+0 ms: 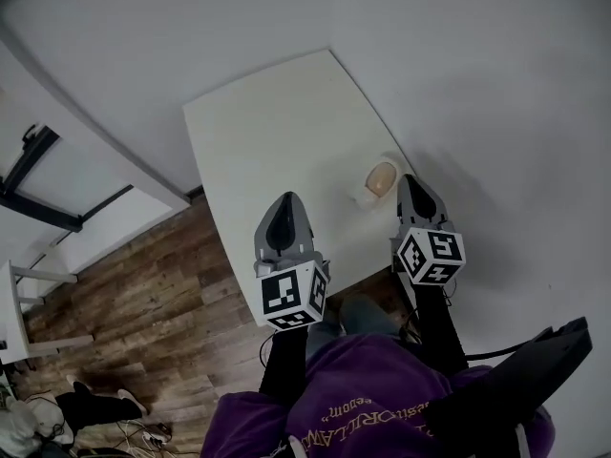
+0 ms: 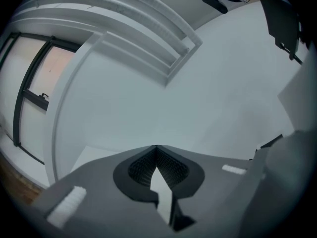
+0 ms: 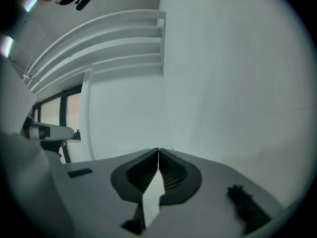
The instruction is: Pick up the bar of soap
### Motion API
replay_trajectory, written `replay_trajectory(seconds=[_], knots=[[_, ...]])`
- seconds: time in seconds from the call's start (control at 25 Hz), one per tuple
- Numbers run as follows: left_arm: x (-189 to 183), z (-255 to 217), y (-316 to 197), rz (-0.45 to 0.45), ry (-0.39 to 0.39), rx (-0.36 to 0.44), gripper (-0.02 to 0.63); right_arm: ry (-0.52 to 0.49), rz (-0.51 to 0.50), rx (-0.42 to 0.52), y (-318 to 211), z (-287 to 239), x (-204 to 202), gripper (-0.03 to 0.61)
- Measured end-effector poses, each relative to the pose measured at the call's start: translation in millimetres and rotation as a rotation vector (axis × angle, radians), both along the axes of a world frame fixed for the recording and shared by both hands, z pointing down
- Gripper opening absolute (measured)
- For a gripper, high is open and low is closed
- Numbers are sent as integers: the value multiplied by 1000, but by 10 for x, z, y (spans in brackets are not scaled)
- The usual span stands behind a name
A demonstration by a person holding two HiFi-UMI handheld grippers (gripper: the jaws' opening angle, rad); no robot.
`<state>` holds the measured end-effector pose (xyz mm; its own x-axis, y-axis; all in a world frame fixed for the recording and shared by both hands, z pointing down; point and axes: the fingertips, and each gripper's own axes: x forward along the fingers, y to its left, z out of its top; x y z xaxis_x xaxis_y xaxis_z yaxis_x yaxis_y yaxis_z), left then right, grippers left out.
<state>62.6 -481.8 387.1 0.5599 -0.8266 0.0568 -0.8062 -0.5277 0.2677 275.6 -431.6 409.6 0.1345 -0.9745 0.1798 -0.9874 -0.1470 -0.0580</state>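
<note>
Grippers: two. The left gripper (image 1: 287, 199) and the right gripper (image 1: 409, 180) are both over the near end of the table.
Left gripper fingers: pressed together at the tips, with nothing between them.
Right gripper fingers: pressed together at the tips too, with nothing between them.
Marker cubes: two, one on each gripper. The left cube (image 1: 291, 296) and the right cube (image 1: 430, 254) have black and white squares on them.
Table: one white table (image 1: 267, 132). Its far corner points away from the person.
Soap: one bar of soap (image 1: 382, 177). It is oval and peach colored. It sits close to the right edge of the table, toward the near end. It is just beside the tip of the right gripper, on that gripper's left. The left gripper is well apart from it.
Holder: one small white dish (image 1: 364, 193). The bar of soap lies in it, and nothing else is in it.
Other things on the table: only the dish with the soap.
Writing: there is light print on the person's purple top (image 1: 363, 399). It is upside down and too small to read.
Floor: brown wood floor (image 1: 143, 303) past the left edge of the table.
</note>
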Motion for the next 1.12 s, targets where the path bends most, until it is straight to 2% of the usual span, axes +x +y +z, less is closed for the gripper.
replay_trajectory(seconds=[0.12,0.28,0.48,0.56,0.64,0.76,0.88,1.0,1.12], knots=[[8,99,-7,-27,4,-25,5,35,-63,-67,-46,203,112,9],[37,169,11,-16,-12,-35,5,69,-171,-158,-179,446,216,11],[81,337,72,-23,-7,-96,5,167,-294,-301,-305,690,344,11],[116,389,95,-17,-12,-108,5,189,-378,-348,-394,749,372,39],[76,444,92,-15,-45,-106,5,213,-509,-400,-458,857,295,99],[-75,438,-40,-38,-75,-100,5,385,-787,-489,-447,1018,105,172],[-257,403,-125,-90,-32,-112,5,624,-1019,-595,-398,1219,-19,210],[-278,438,-115,-93,-34,-121,5,868,-1189,-715,-343,1457,-15,233],[-230,443,-90,-77,-40,-125,5,1051,-1317,-819,-304,1649,87,246]])
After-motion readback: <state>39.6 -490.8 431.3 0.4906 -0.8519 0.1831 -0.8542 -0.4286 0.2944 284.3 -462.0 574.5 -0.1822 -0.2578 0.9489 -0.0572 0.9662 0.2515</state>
